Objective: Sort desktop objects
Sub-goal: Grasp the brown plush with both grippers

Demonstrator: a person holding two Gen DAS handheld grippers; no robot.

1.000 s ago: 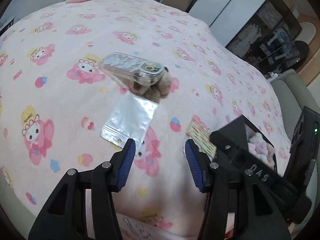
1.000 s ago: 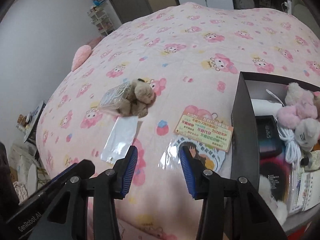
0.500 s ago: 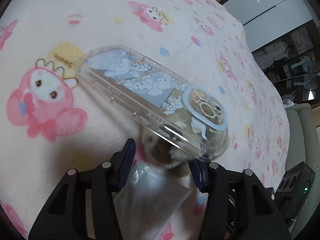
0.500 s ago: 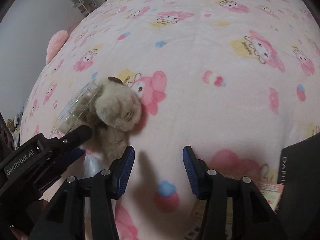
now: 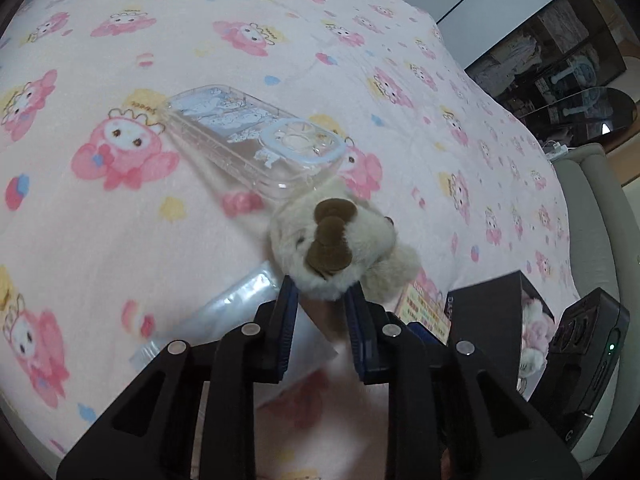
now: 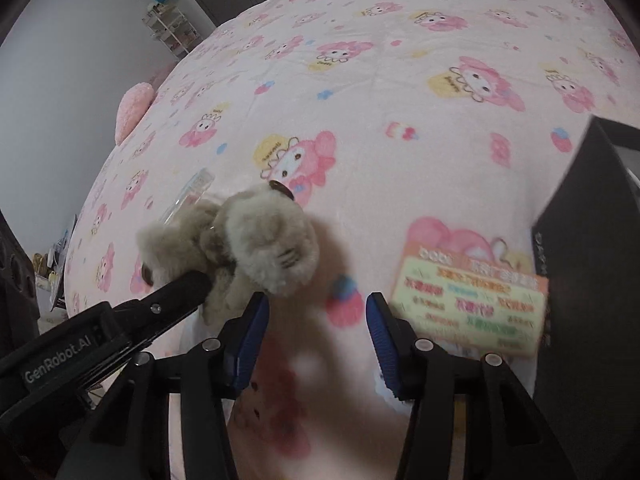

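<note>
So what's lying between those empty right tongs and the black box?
A colourful printed card lies on the blanket there, right beside the box, seen in the right wrist view.

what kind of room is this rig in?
Likely a bedroom at home: a pink cartoon-print blanket covers a bed-like surface, with a pink pillow at its far edge and a wire storage rack against the wall.

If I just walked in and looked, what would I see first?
First, the fluffy toy dog, with the left gripper closing its blue pads on it. Just behind the dog a clear phone case with cartoon pictures lies on the pink cartoon blanket. The right gripper hangs open and empty beside the dog.
</note>
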